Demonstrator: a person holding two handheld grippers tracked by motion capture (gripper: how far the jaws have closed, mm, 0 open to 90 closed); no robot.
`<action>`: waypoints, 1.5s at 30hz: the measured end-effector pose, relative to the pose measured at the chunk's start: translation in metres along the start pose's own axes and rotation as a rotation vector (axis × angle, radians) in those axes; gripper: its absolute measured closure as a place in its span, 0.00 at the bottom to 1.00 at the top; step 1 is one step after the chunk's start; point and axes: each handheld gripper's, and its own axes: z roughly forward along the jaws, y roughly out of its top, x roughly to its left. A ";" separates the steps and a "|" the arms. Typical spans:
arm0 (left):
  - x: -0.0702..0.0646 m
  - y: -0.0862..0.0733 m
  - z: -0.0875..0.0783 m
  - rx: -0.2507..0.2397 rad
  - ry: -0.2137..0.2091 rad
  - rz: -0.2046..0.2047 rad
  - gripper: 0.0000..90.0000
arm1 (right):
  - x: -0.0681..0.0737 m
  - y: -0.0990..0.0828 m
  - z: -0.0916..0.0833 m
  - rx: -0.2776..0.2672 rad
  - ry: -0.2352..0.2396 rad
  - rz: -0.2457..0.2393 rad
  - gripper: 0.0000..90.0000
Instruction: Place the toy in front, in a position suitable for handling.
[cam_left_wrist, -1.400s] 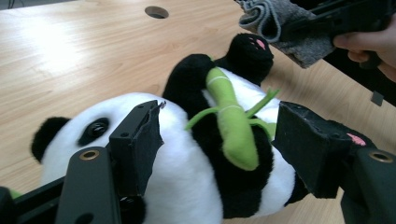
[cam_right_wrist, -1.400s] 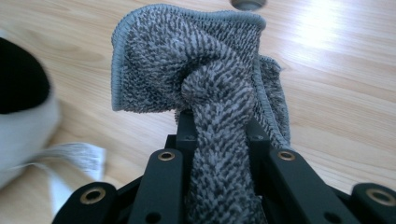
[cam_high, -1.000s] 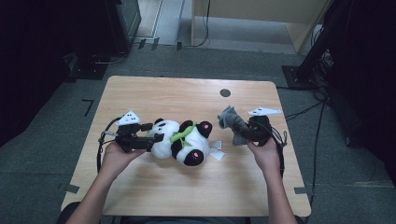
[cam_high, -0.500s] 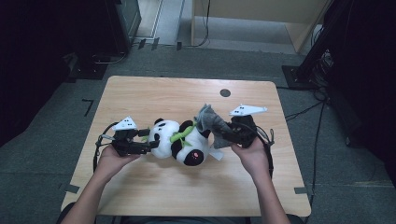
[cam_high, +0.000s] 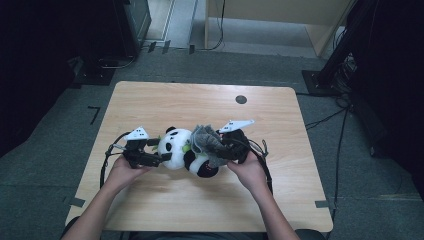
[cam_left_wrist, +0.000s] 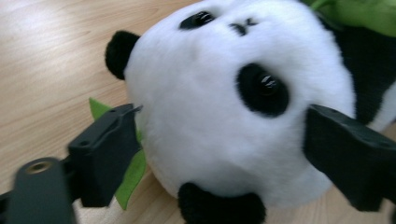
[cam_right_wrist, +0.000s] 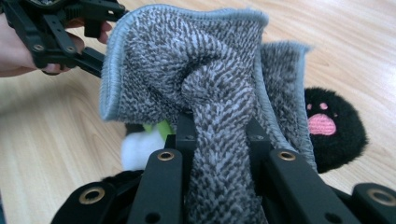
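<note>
A black-and-white plush panda (cam_high: 174, 148) lies on its side on the wooden table (cam_high: 200, 102), with a green leaf (cam_left_wrist: 130, 173) under its head (cam_left_wrist: 219, 84). My left gripper (cam_high: 159, 150) reaches in from the left. Its jaws have just been opening and now stand on either side of the head, with the left gripper (cam_left_wrist: 222, 135) not squeezing the fur. My right gripper (cam_high: 221, 148) is shut on a grey towelling cloth (cam_high: 204, 139), which it holds over the panda's body. The cloth (cam_right_wrist: 196, 70) bunches up out of the right gripper (cam_right_wrist: 217, 128). A black foot with pink pads (cam_right_wrist: 327, 123) shows behind it.
A round black grommet (cam_high: 241, 99) sits near the table's far edge. Cables trail from both grippers across the tabletop. Dark furniture and cables (cam_high: 345, 75) stand on the grey floor around the table. The other hand and its gripper (cam_right_wrist: 60, 28) appear far off in the right gripper view.
My right gripper has carried the grey cloth leftward, from the panda's right side to over its body. The left gripper's jaws now stand wider around the head.
</note>
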 end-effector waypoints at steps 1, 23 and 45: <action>0.002 -0.002 0.002 -0.006 -0.010 -0.026 0.08 | -0.001 -0.001 0.002 -0.001 -0.003 -0.005 0.84; -0.039 -0.012 0.006 0.019 0.083 -0.091 0.46 | -0.012 0.004 -0.002 -0.049 -0.018 -0.015 0.85; -0.051 -0.013 0.006 0.046 0.148 -0.070 0.49 | 0.036 0.099 0.101 0.134 0.067 -0.159 0.84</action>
